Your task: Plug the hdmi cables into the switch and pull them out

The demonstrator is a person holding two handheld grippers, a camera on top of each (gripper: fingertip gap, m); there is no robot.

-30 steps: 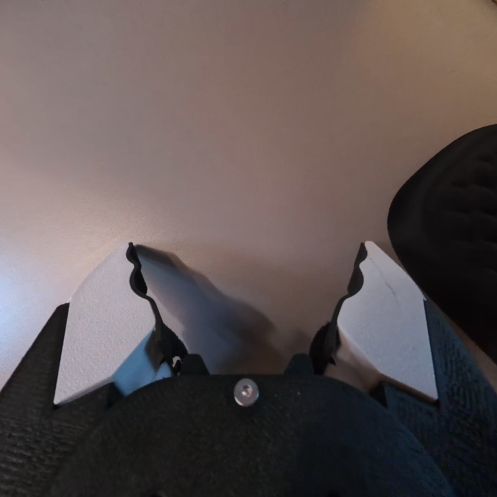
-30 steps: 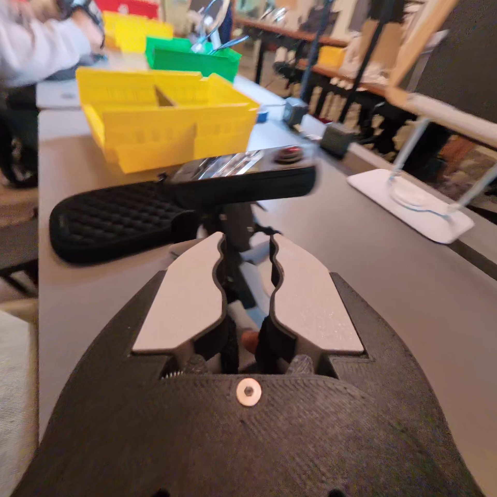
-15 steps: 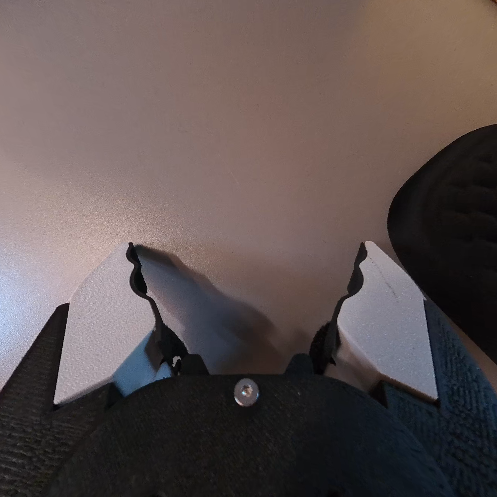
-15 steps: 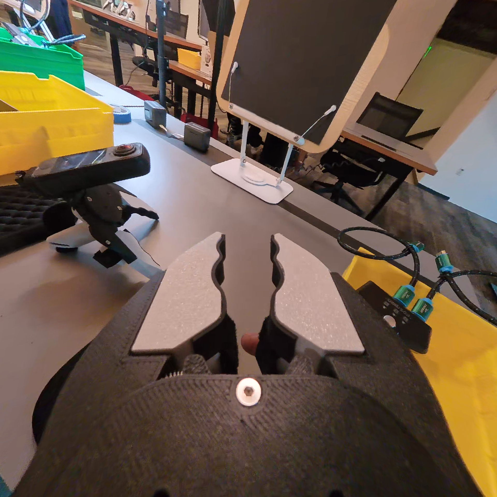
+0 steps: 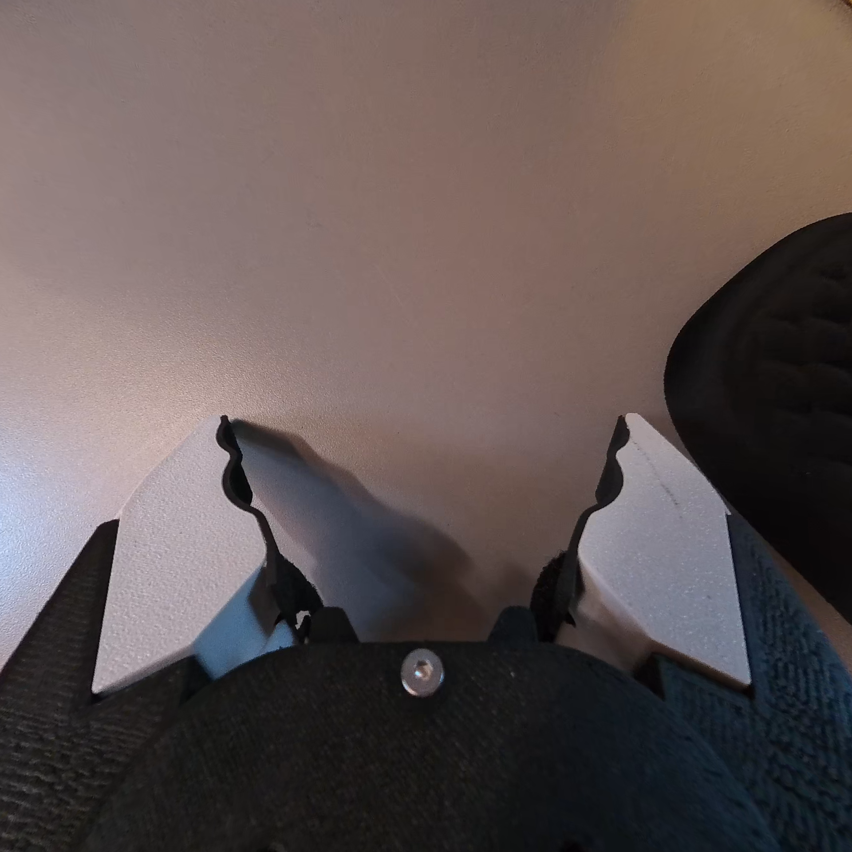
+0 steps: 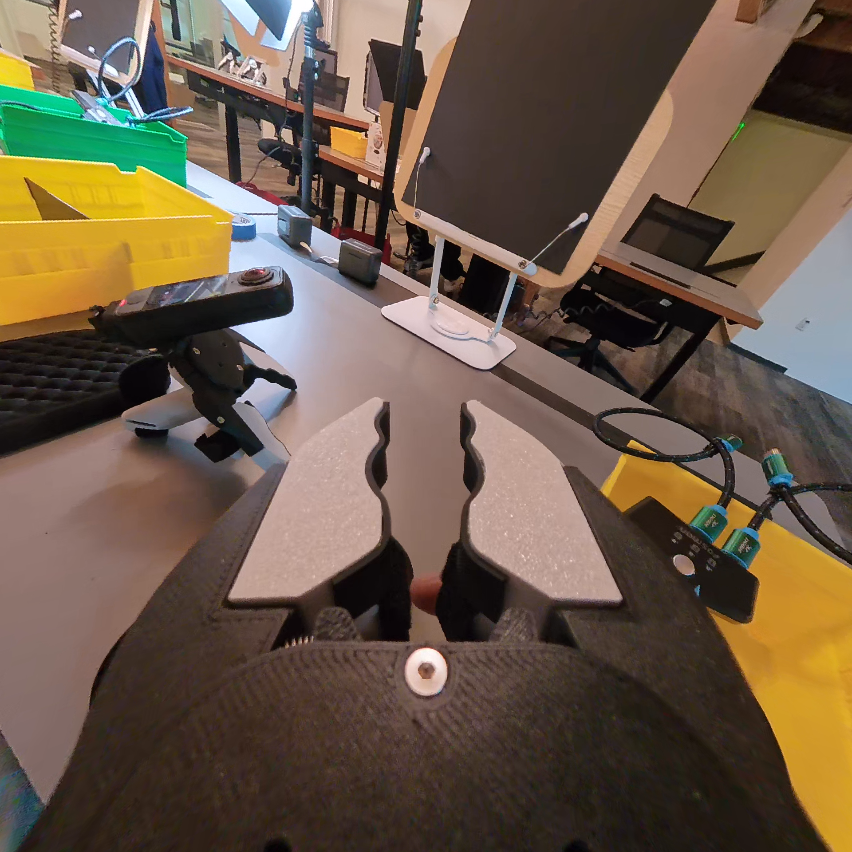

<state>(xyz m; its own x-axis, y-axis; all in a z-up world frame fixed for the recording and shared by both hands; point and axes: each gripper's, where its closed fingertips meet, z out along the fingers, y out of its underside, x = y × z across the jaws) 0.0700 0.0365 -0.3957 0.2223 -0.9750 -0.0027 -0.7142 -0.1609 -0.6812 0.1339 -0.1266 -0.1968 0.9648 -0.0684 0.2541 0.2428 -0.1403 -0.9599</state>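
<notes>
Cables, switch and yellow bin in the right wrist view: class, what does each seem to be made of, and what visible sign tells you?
Cables: black braided fabric sleeve, judging by the speckled woven look; the plugs look like green metal with a slight sheen.
Switch: likely matte black plastic or painted metal; flat, dull face with small pale markings.
Yellow bin: probably moulded plastic; uniform bright colour, smooth, slightly glossy wall.

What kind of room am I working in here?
Probably a shared lab or workshop, not a home: long desks with office chairs behind, yellow and green parts bins on the grey table, and a light stand at the back.
</notes>
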